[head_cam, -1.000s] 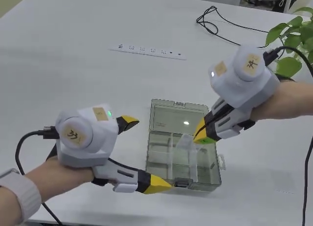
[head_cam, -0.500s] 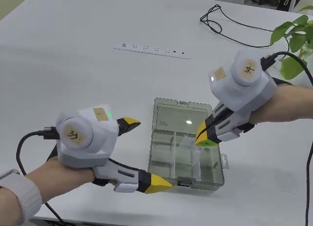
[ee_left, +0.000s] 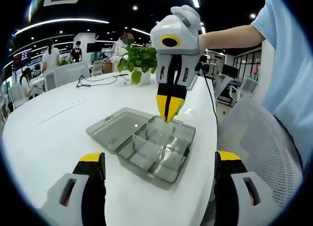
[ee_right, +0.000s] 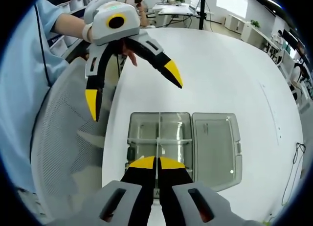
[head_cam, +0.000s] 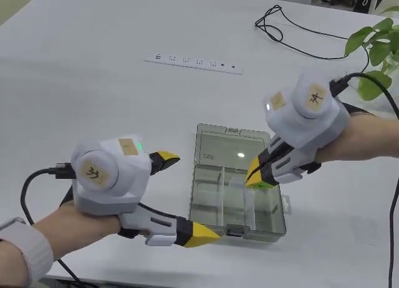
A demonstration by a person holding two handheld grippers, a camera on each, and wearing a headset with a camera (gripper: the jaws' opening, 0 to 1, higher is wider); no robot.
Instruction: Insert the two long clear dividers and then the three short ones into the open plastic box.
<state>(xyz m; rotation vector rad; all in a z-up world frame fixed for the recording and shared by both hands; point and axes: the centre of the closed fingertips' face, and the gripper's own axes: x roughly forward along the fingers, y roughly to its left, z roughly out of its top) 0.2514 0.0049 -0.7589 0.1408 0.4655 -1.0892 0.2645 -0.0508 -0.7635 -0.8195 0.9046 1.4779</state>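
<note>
Bright even o/h light, soft shadows, glare spot on box lid [head_cam: 229,149], fisheye edges warped

The bench [head_cam: 87,70] is plain white. The plastic box [head_cam: 227,149] is smoky grey-green and see-through, the divider [head_cam: 239,183] colourless and clear. The left gripper [head_cam: 184,194] and right gripper [head_cam: 254,177] are white, with black jaws tipped yellow. The plant [head_cam: 374,42] is green, the cable [head_cam: 293,29] black.

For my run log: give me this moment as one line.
step: divider insertion | right gripper: shut on clear divider, tips over open box | left gripper: open, at box's near-left side
</note>
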